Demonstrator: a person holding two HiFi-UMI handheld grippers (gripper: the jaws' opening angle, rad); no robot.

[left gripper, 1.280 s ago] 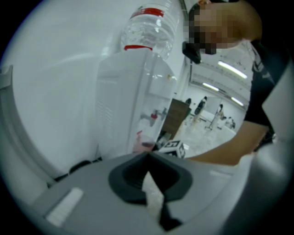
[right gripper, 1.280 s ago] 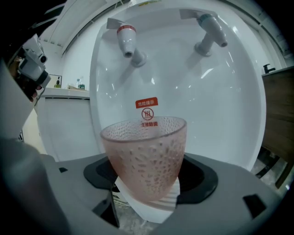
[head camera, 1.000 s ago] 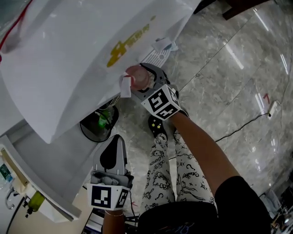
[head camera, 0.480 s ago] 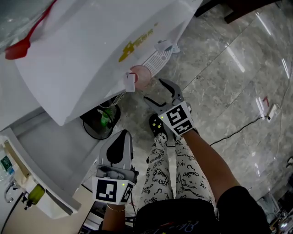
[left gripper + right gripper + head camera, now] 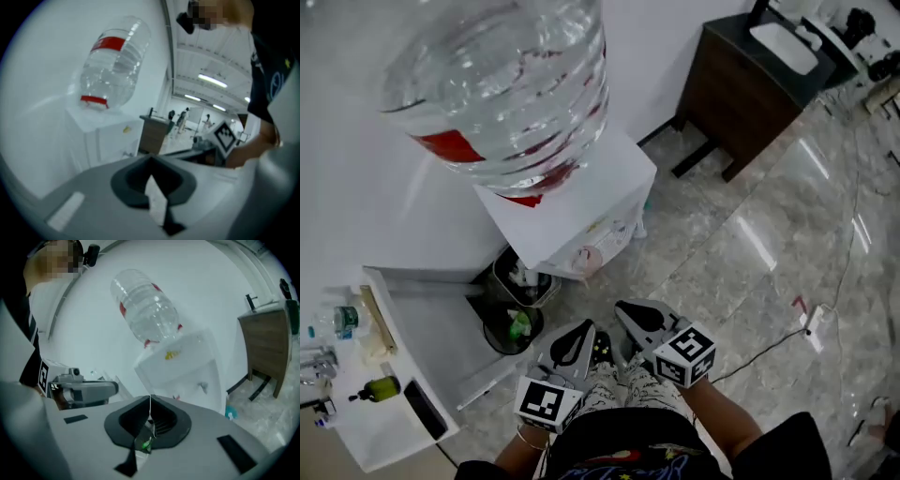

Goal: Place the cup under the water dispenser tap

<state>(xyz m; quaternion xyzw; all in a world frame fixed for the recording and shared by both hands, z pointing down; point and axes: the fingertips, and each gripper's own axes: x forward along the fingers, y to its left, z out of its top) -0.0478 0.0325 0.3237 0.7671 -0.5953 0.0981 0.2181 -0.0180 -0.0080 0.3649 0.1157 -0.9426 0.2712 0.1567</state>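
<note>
The white water dispenser (image 5: 572, 211) carries a big clear bottle (image 5: 502, 89) with a red band. A pinkish cup (image 5: 589, 257) stands at the dispenser's front, under the taps, with no gripper on it. My right gripper (image 5: 624, 309) is held back near my body, well short of the cup, shut and empty. My left gripper (image 5: 581, 328) hangs beside it, also shut on nothing. In the right gripper view the dispenser (image 5: 185, 364) and bottle (image 5: 143, 310) lie ahead of the shut jaws. The left gripper view shows the bottle (image 5: 115, 65) up left.
A black waste bin (image 5: 508, 326) with green rubbish sits left of the dispenser. A white counter (image 5: 389, 394) with small bottles runs along the left. A dark brown cabinet (image 5: 750, 84) stands at the back right. A cable (image 5: 769, 347) trails over the marble floor.
The right gripper let go of the cup under the tap, drew back and shut. Both grippers rose toward my body, and the head view lifted to take in the whole dispenser.
</note>
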